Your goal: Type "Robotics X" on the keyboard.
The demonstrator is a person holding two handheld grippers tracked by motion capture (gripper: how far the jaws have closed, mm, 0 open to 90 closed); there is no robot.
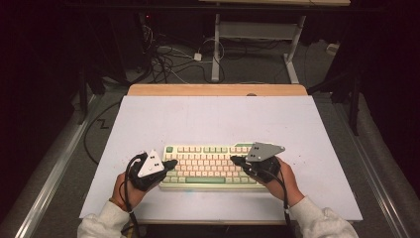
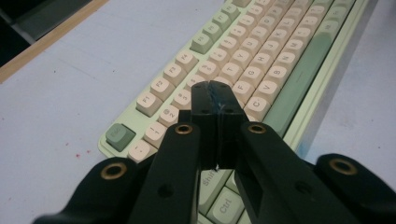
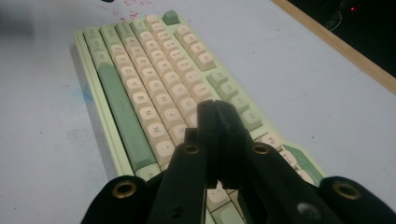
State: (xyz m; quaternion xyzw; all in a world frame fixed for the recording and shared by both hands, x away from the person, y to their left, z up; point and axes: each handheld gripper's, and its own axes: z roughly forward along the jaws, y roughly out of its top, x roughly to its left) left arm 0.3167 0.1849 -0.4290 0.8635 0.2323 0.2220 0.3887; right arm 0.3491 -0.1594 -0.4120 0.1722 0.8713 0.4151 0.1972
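Observation:
A pale green keyboard (image 1: 210, 164) with cream and green keys lies on the white table top, near the front edge. My left gripper (image 1: 172, 163) hovers over the keyboard's left end, jaws pressed together with nothing between them; its tips (image 2: 212, 87) sit above the left-hand letter keys of the keyboard (image 2: 261, 56). My right gripper (image 1: 234, 160) is over the keyboard's right part, pointing left, jaws also together and empty. In the right gripper view its tips (image 3: 214, 105) hang over the keys of the keyboard (image 3: 154, 84), near the long green space bar (image 3: 122, 116).
The white board (image 1: 213, 119) covers a wooden table whose far edge (image 1: 218, 89) shows bare wood. Beyond it stand a desk frame (image 1: 257, 44) and tangled cables (image 1: 168, 59) on the floor. Small red specks (image 3: 126, 14) dot the board near the keyboard.

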